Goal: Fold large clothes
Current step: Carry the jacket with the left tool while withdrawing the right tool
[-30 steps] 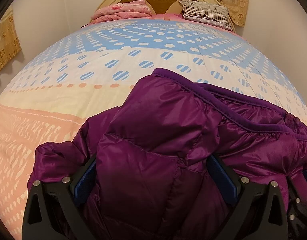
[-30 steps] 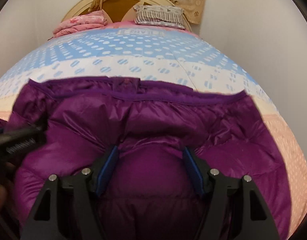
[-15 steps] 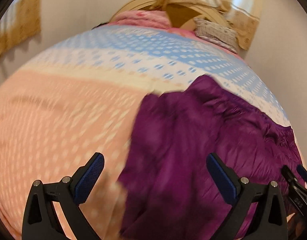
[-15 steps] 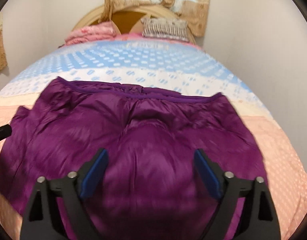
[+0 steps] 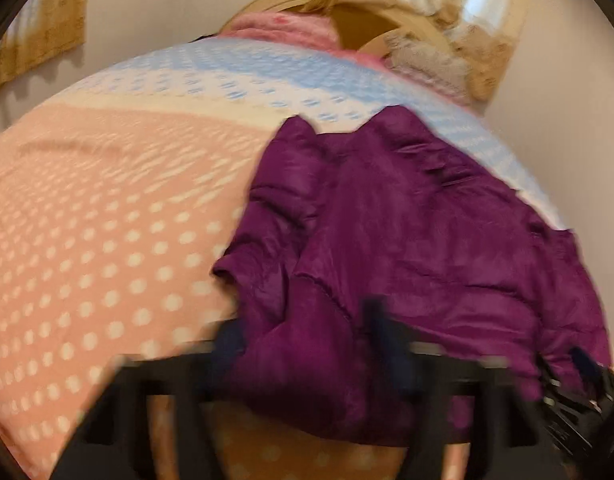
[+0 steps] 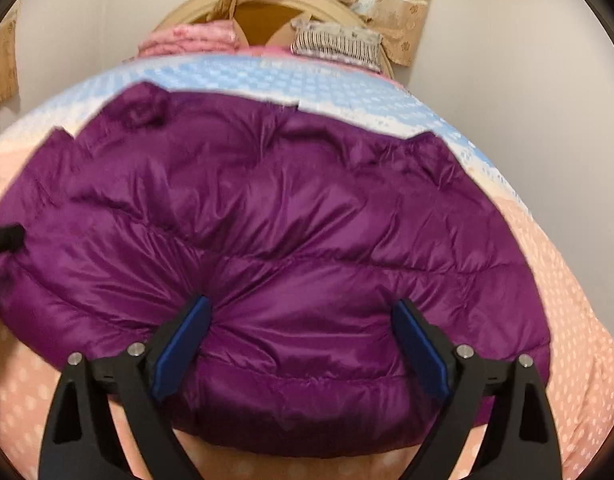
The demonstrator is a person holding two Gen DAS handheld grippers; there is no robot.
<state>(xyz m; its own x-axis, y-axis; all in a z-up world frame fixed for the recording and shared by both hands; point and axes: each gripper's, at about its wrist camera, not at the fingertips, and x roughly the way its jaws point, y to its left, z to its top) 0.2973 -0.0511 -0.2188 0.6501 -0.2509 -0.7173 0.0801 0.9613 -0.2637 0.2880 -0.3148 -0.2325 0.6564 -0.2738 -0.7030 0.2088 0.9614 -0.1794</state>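
Left gripper: heavily blurred along the bottom of the left wrist view. Its jaws have just been closing, with a fold of the purple down jacket between them; whether the pads press on the fabric cannot be told through the blur.

Right gripper: jaws have just been opening and stand released, wide apart. The blue pads flank the near hem of the jacket, lower centre of the right wrist view.

The jacket lies spread across the dotted bedspread, filling the middle of the right wrist view; in the left wrist view it occupies the right half.

At top centre, a pink folded blanket and a striped pillow rest against the headboard.

No brand, label or legible writing is visible.
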